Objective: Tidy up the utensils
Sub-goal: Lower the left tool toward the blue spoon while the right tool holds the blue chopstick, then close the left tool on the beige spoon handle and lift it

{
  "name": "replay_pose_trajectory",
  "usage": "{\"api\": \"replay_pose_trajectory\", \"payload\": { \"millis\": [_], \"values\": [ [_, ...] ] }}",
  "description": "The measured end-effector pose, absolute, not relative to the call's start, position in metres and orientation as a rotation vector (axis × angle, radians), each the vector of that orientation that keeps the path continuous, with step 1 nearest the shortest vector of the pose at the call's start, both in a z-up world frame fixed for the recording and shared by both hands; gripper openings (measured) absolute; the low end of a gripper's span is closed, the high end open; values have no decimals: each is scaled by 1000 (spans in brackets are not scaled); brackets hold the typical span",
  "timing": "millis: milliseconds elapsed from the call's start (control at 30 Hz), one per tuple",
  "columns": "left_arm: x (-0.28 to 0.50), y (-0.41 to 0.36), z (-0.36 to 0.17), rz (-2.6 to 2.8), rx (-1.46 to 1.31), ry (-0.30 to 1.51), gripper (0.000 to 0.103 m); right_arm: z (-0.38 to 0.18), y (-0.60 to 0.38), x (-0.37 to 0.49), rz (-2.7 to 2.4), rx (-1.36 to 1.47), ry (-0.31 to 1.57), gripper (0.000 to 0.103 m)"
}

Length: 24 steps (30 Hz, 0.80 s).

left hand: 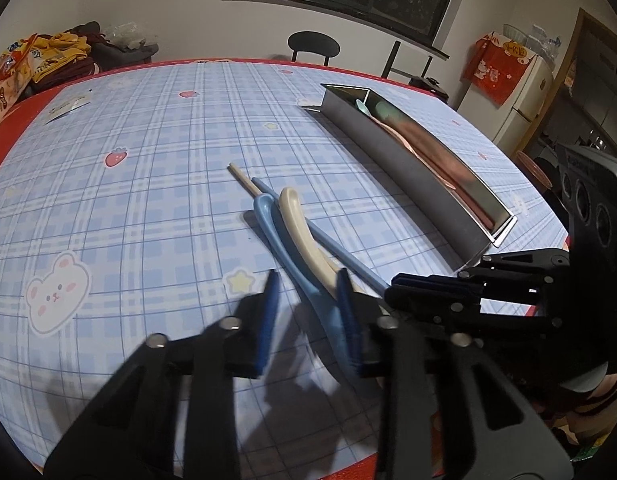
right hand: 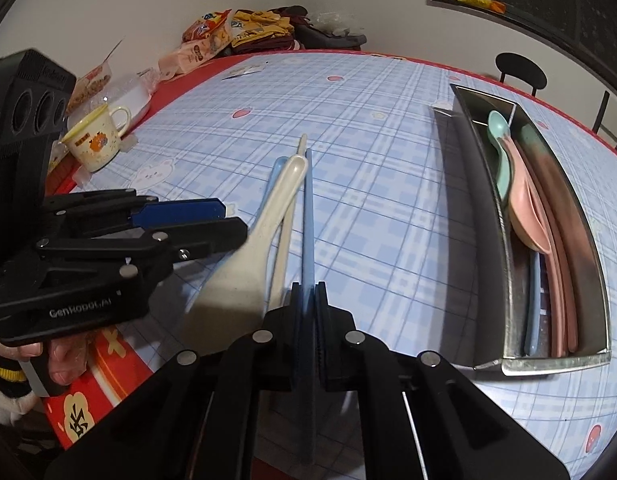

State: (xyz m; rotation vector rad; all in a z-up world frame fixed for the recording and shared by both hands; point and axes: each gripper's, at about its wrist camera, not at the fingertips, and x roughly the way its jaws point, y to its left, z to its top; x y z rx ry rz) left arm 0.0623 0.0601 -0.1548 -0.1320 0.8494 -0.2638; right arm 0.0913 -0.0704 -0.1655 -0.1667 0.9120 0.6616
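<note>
**Helper:** So, where's the piece you're working on?

**Me:** The thin pale-blue plastic chopstick point(right hand: 308, 216) lies flat on the table, running away from me toward twelve o'clock. My right gripper point(right hand: 307, 300) is clamped tight on its near end.

**Helper:** What's crowding it?

**Me:** Pressed along its nine o'clock side are the cream plastic spoon point(right hand: 264, 216) and a cream chopstick point(left hand: 244, 178), and a pale-blue plastic spoon point(left hand: 276, 232) is tangled in with them. My left gripper point(left hand: 307, 280) straddles that blue spoon with its jaws partly apart. One pad is against the bundle and the other stands clear, so it holds nothing yet.

**Helper:** And the risk?

**Me:** If I lift the chopstick now, I think it will drag the cream spoon, which overlaps it, and scatter the pile. I'm also pinching it right at the end, so the long free part may droop or swivel between the pads. On the left, the jaws could catch two handles at once, or squeeze the rounded spoon out sideways.

**Helper:** Anything farther out?

**Me:** The long stainless-steel tray point(right hand: 484, 184) sits at three o'clock, well apart from the pile. It already holds a pink spoon point(right hand: 526, 208) and a green spoon point(right hand: 498, 128). The tray is narrow, so a tilted chopstick could strike its rim and bounce onto the blue checked tablecloth point(left hand: 148, 200). My two grippers are close together and might knock each other.
</note>
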Motion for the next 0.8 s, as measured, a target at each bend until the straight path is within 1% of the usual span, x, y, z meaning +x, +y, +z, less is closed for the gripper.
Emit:
{"api": "replay_pose_trajectory", "payload": {
  "millis": [67, 300, 400, 467, 633, 800],
  "values": [
    [61, 59, -154, -283, -138, 851, 25, -166, -75, 94, 672, -133, 918, 7],
    [64, 47, -153, -317, -157, 893, 25, -168, -78, 95, 686, -104, 916, 7],
    [61, 44, -153, -321, -157, 895, 28, -168, -80, 96, 694, -87, 919, 7],
    [60, 44, -154, -321, -166, 901, 34, -168, -82, 96, 697, -81, 920, 7],
    [63, 39, -155, -308, -134, 916, 40, -169, -84, 96, 703, -67, 923, 7],
    [77, 36, -158, -302, -100, 932, 40, -169, -87, 98, 710, -42, 931, 7]
  ]
}}
